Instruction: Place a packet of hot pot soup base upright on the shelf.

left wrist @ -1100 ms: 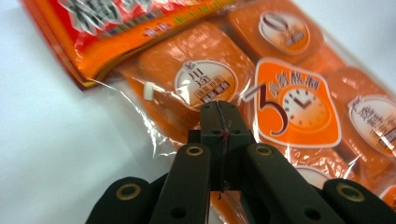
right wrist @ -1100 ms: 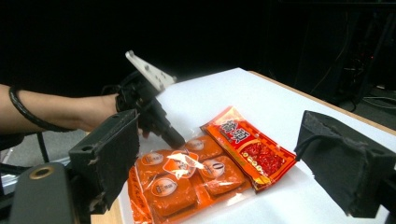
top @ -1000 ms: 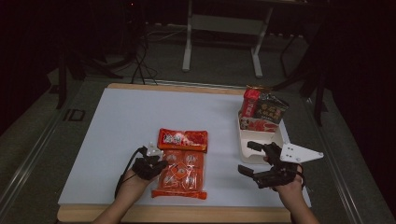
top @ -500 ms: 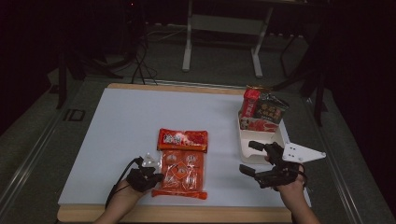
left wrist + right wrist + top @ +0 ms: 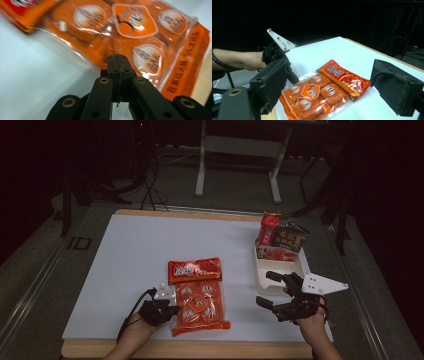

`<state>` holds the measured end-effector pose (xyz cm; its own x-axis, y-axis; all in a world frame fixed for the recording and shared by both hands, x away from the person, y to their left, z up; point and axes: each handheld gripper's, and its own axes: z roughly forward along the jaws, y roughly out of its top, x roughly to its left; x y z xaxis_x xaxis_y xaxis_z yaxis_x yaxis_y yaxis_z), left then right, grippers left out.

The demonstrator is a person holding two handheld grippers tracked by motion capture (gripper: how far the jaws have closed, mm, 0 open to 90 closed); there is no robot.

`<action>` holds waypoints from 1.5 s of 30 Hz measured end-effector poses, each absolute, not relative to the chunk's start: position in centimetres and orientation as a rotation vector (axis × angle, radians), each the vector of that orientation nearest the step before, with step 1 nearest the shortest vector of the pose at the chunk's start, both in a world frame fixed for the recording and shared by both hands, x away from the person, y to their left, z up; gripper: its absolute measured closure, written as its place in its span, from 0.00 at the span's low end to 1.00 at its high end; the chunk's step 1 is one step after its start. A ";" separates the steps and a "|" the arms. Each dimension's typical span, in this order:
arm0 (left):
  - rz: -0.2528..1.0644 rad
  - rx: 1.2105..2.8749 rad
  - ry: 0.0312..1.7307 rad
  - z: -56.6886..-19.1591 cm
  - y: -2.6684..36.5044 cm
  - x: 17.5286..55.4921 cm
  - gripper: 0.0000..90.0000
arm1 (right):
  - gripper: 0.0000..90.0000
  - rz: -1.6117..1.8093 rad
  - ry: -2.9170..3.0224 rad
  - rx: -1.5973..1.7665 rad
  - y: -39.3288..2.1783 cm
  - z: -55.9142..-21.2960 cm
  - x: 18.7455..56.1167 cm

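Down at the near edge of the white table [image 5: 125, 250], the left gripper [image 5: 167, 310] lies low with its jaws pressed together at the left edge of the orange snack pack [image 5: 200, 297], while the right gripper [image 5: 272, 290] hovers with jaws spread wide beside a white tray [image 5: 265, 270] of packets. The left gripper view brings out clear film over round-labelled orange pieces, with the closed jaw tips right at the film's edge, though whether they pinch it cannot be told. The right gripper view shows the pack lying flat, its red header strip at the far end.
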<state>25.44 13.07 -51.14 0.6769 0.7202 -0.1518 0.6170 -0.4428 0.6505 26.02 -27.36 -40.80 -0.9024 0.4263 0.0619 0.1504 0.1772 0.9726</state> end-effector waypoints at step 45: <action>0.316 1.933 1.178 -51.7 18.1 34.8 0.31 | 0.17 1.737 2.250 0.555 -26.5 -41.6 26.3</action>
<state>34.82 18.14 -51.65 0.5288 0.8258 -0.1959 0.6171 -0.2156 0.7568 26.32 -26.55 -41.57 -0.8976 0.4393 0.0372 0.1472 0.2190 0.9645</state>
